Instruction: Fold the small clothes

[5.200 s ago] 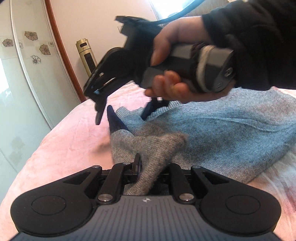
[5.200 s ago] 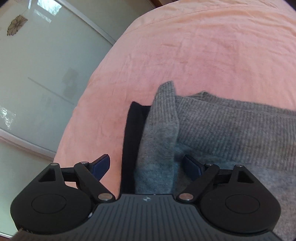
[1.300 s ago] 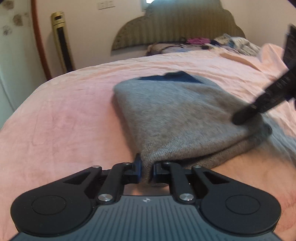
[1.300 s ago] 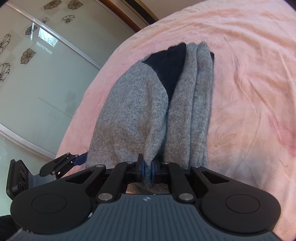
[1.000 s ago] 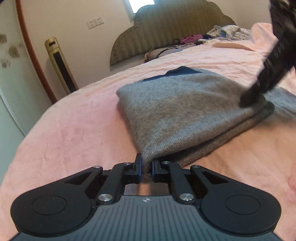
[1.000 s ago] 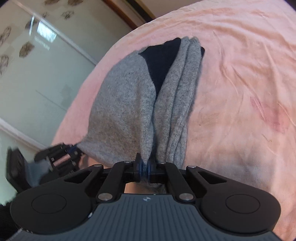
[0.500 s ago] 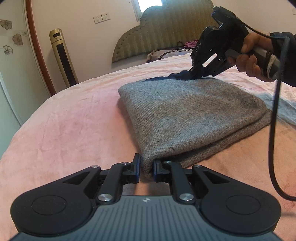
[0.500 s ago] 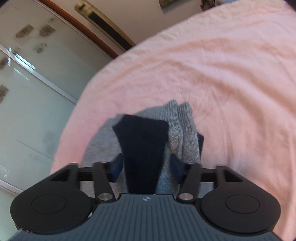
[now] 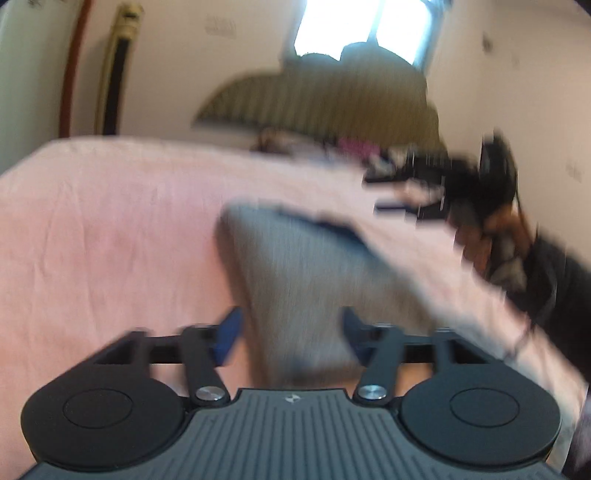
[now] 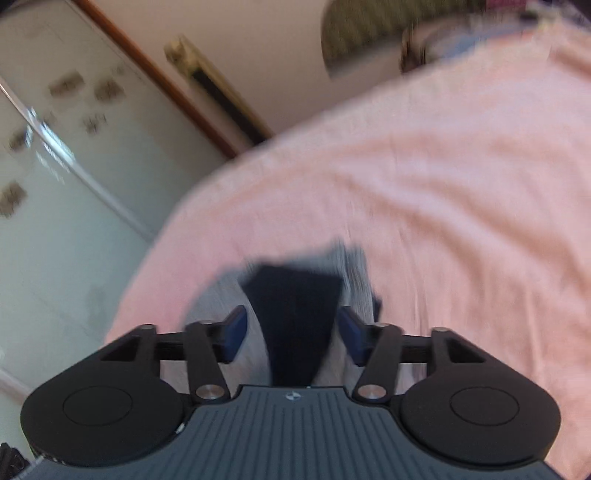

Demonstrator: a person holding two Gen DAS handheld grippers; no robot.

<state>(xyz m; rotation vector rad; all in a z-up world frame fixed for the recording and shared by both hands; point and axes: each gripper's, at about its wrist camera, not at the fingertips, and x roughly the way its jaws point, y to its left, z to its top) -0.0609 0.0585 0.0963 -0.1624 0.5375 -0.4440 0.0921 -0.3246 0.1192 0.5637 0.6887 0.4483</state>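
Handling the folded grey sweater (image 9: 295, 266) on the pink bed (image 9: 110, 221), expect soft, light, limp knit; grip stacked edges. Left claw (image 9: 291, 328) and right claw (image 10: 291, 328) are spread, holding nothing.

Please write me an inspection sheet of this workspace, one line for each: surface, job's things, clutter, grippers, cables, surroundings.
Surface: pink bedspread, wrinkled; frames are motion-blurred.
Job's things: grey sweater lies folded on the bedspread, with a dark navy part showing on top at one end.
Clutter: a blurred heap of mixed things near the headboard; cannot tell what.
Grippers: left gripper open, its fingers either side of the sweater's near end; right gripper open above the navy part, holding nothing.
Cables: nothing seen clearly.
Surroundings: padded headboard, bright window, tall gold unit, glass door with flower decals.
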